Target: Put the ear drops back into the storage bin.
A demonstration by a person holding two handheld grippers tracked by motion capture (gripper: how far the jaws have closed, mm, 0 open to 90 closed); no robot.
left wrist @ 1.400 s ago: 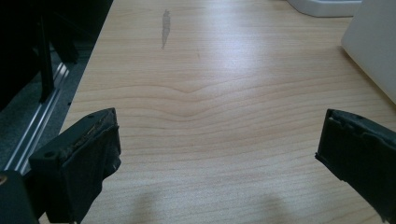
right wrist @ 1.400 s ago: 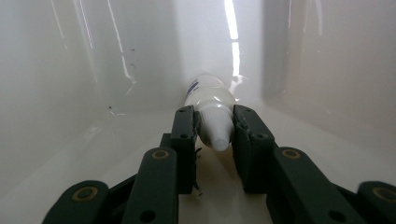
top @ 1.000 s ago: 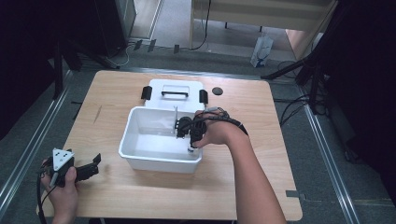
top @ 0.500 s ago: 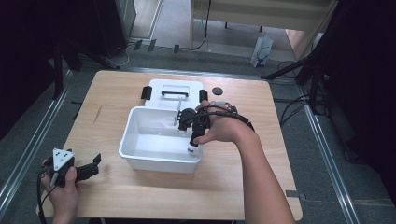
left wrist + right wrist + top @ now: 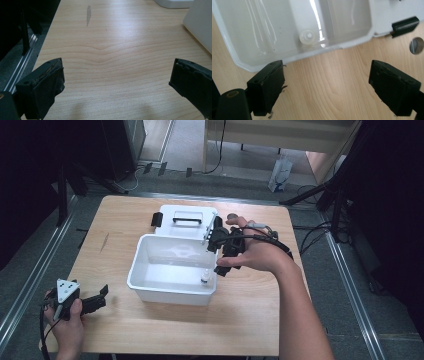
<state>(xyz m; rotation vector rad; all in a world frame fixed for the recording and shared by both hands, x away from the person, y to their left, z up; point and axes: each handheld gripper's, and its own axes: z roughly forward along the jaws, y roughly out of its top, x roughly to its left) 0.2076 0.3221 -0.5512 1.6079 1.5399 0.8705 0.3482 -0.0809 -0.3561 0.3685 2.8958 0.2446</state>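
Observation:
A white open bin stands mid-table. On its floor, near the right front corner, stands a small clear round-capped thing, seen from above in the right gripper view. My right gripper hovers over the bin's right rim. Its jaws have just been opening and now stand open, with nothing between them. My left gripper rests low at the table's front left corner. It is open over bare wood, well left of the bin wall.
The bin's white lid, with a black handle and black latches, lies flat behind the bin. A round hole sits in the tabletop behind my right hand. The table drops off close to my left hand.
My right gripper has risen out of the bin and shifted right over its rim while its jaws opened. The small clear thing stays on the bin floor. The left gripper has not moved.

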